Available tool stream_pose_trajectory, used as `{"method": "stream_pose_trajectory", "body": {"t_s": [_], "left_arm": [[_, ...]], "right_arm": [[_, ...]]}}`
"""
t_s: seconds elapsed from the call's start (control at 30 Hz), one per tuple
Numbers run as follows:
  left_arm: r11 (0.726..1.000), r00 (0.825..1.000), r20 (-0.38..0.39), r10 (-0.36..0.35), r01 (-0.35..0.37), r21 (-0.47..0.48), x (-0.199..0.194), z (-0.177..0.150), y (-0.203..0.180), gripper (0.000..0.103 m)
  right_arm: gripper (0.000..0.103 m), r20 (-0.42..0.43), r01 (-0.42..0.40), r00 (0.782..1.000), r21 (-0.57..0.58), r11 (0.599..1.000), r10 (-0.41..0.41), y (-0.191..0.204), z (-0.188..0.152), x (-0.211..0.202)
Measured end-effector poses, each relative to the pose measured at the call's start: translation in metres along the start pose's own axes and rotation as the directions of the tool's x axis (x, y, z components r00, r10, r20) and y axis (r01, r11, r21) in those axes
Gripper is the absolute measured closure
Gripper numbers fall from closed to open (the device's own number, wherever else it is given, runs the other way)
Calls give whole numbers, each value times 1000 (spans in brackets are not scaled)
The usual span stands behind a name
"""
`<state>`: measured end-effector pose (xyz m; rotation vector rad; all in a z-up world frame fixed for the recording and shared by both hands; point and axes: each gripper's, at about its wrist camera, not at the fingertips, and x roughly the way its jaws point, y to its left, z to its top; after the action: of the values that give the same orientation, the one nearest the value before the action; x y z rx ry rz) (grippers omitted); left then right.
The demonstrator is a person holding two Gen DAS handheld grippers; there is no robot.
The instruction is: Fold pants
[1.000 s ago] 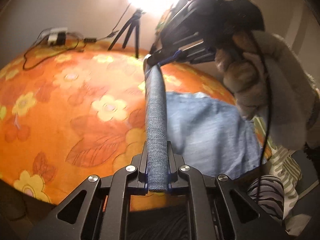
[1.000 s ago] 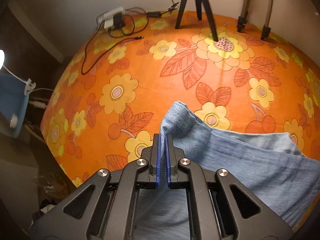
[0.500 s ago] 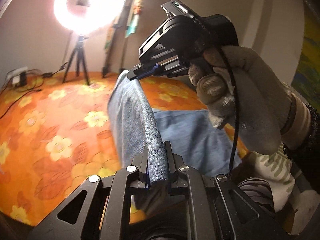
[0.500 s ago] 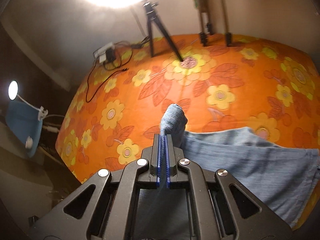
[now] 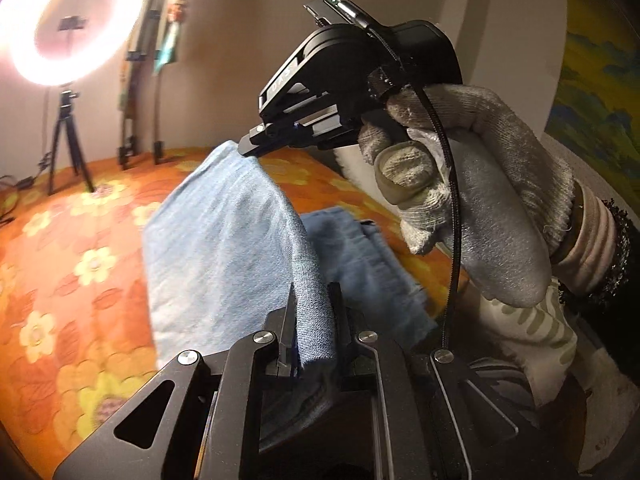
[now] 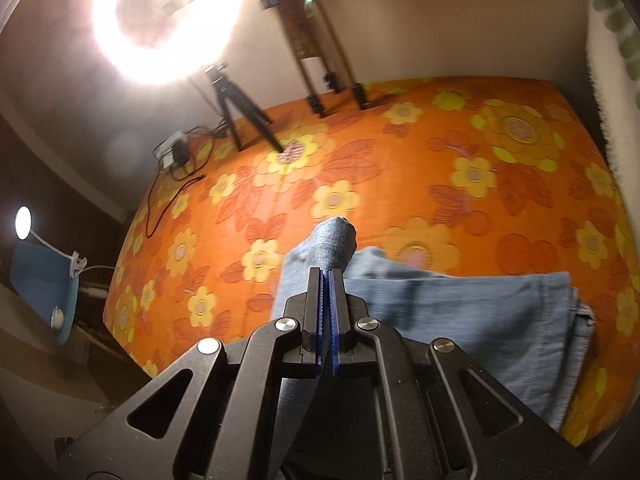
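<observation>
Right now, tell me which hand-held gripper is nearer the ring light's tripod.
Right, apparently. The right hand-held gripper clamps the far end of the pants, toward the tripod; the left hand-held gripper clamps the near end, farther back.

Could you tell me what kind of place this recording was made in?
Probably a room at home set up for filming: a bed or table under an orange flowered cover, a ring light on a tripod, and blue pants.
</observation>
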<state>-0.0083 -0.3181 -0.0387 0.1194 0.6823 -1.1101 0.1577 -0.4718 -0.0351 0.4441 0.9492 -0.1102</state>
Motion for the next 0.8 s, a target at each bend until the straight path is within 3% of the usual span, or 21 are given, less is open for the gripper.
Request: {"method": "stream_pose_trajectory", "body": {"t_s": [0.37, 0.8], "left_arm": [[995, 996, -37, -82, 84, 52, 44, 12, -46, 94], [986, 987, -85, -138, 144, 78, 84, 21, -67, 94]], "right_arm": [[100, 43, 43, 998, 87, 995, -47, -72, -10, -33], [101, 50, 80, 995, 169, 982, -90, -136, -23, -51]]}}
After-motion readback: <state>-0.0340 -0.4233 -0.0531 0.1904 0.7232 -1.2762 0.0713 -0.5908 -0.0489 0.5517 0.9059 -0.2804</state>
